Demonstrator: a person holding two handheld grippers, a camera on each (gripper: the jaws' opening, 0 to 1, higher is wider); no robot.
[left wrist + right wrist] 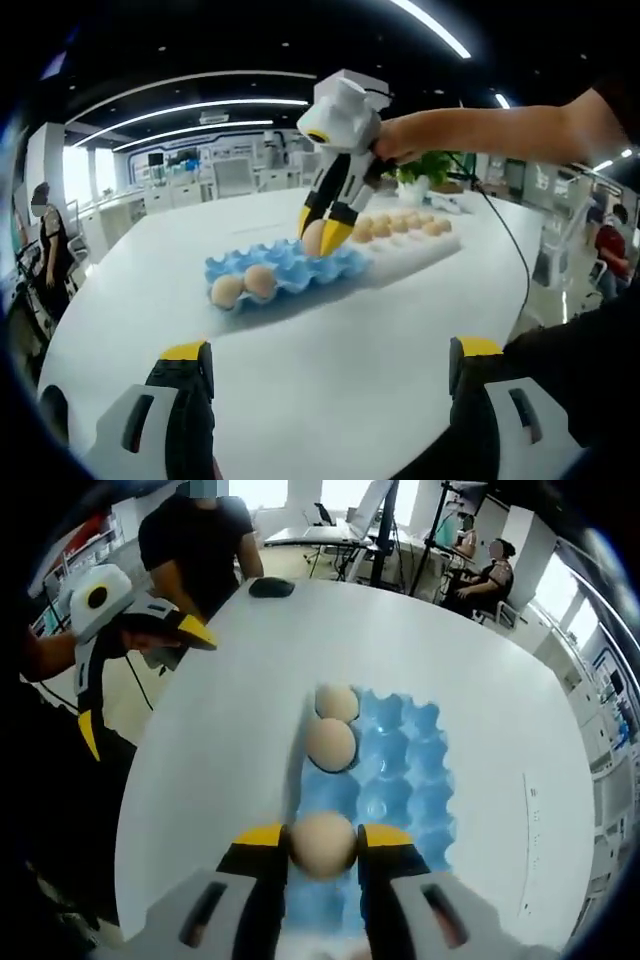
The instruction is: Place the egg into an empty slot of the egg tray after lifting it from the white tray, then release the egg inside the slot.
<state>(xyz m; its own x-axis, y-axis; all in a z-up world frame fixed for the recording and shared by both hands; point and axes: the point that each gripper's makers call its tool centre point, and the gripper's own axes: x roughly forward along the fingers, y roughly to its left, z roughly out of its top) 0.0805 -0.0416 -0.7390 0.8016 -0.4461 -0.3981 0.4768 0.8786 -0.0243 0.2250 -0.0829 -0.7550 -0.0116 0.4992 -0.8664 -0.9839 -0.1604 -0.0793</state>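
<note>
A bright open office with strip lights runs around a big white worktop (300, 380), desks and a few people at the edges. On the worktop sits a blue egg tray (285, 272) with two eggs (245, 285) at one end, and touching its far side a white tray (420, 245) with a row of eggs (400, 225).

The right gripper (322, 845) is clamped on an egg (322, 845), yellow tips pressed to its two sides. In the left gripper view it hangs tips-down, with the egg low over the end of the blue tray nearest the white one. In the right gripper view the egg sits over the near rows, empty cups straight beneath and beyond it, the two filled cups further off along the same edge. I'd say only a short drop into a cup is left, then letting go.

The left gripper (330, 365) hovers well back over bare worktop, jaws wide apart and holding nothing.
</note>
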